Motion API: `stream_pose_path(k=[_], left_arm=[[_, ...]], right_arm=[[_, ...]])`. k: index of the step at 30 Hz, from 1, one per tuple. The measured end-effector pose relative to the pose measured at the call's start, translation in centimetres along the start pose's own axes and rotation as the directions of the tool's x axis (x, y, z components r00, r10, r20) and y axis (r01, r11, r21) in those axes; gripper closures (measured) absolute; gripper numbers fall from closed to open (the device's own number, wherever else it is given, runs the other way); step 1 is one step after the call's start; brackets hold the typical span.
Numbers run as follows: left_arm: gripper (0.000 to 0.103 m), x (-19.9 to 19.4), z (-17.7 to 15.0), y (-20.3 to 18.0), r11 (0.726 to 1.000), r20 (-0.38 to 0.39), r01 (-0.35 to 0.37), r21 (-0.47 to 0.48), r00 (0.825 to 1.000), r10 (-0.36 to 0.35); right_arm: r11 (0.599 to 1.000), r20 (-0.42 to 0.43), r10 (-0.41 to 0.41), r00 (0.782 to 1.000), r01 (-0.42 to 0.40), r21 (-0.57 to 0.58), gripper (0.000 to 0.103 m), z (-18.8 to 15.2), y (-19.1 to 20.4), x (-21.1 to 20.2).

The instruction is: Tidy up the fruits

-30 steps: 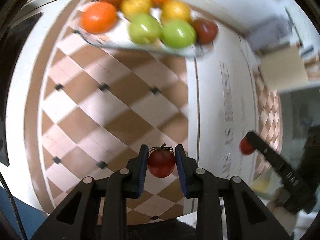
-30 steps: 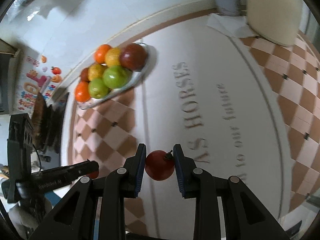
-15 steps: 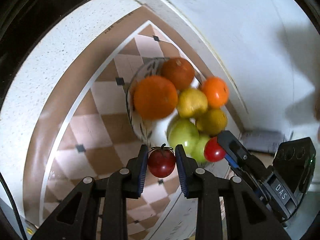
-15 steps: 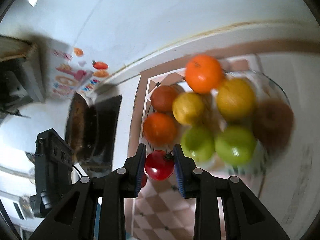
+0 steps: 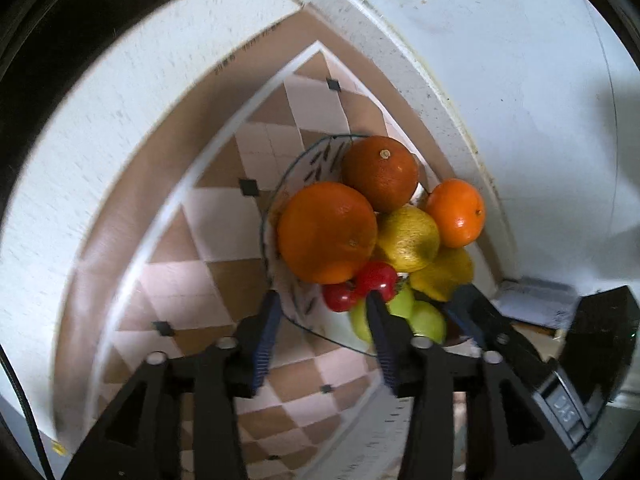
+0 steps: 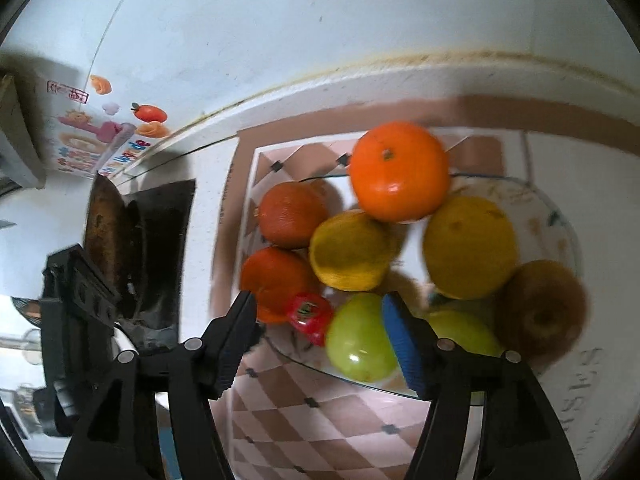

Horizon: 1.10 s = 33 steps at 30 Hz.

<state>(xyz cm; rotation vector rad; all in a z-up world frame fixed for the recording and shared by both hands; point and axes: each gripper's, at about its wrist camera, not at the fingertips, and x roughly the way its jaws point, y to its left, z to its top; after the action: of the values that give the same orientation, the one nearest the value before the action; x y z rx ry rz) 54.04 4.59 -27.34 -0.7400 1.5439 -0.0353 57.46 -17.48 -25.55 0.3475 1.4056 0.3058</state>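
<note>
Right wrist view is motion-blurred, so I can't tell if that red blob past my left finger is one tomato or two; the brown fruit off to the right is too smeared to name. In the left wrist view I count two red tomatoes, touching each other, tucked under the big orange on the near rim of the glass plate. The green apples are partly hidden behind my right finger there, and the plate's far side is covered by fruit.

Left gripper: jaws spread wide, holding nothing; the right fingertip sits at the tomatoes (touching or just in front, can't tell). Right gripper: also spread wide and not holding anything, the tomato and one green apple lie between its fingers, blue pad against or just over the apple.

Ahead of both tongs: oranges, two yellow lemons, all piled on the plate.

Writing: table mat letters at right edge, cut off, reads roughly "SES". Wall sticker far left has cartoon fruit, text unreadable. Other gripper's body shows "DAS"-like letters, upside down.
</note>
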Motion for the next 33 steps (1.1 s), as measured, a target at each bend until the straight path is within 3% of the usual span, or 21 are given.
stream_pose_path(k=[3, 7, 11, 17, 25, 33], left_arm=[[0.037, -0.9, -0.6, -1.3, 0.985, 0.048, -0.129, 0.113, 0.991, 0.125], [0.011, -1.7, -2.2, -2.8, 0.929, 0.123, -0.278, 0.245, 0.959, 0.255], [0.006, -2.4, -3.8, -3.9, 0.874, 0.193, -0.371, 0.312, 0.926, 0.324], [0.006, -5.3, -6.3, -3.6, 0.851, 0.265, -0.398, 0.344, 0.910, 0.318], [0.006, -10.2, -10.3, -4.9, 0.821, 0.385, -0.416, 0.391, 0.884, 0.264], [0.006, -17.1, -16.8, -4.4, 0.790, 0.500, -0.423, 0.444, 0.848, 0.173]], right_arm=[[0.993, 0.045, -0.114, 0.992, 0.115, -0.032, 0.014, -1.1, -0.6, -1.9], [0.965, 0.099, -0.252, 0.963, 0.257, -0.047, 0.010, -3.0, -1.4, -4.0], [0.941, 0.137, -0.330, 0.934, 0.337, -0.034, 0.005, -4.8, -2.2, -5.4], [0.923, 0.193, -0.375, 0.906, 0.384, -0.007, 0.005, -7.3, -2.0, -7.5], [0.924, 0.277, -0.374, 0.885, 0.381, 0.030, 0.005, -11.6, -0.1, -12.5], [0.925, 0.393, -0.369, 0.842, 0.373, 0.069, 0.005, -19.3, 3.9, -19.6]])
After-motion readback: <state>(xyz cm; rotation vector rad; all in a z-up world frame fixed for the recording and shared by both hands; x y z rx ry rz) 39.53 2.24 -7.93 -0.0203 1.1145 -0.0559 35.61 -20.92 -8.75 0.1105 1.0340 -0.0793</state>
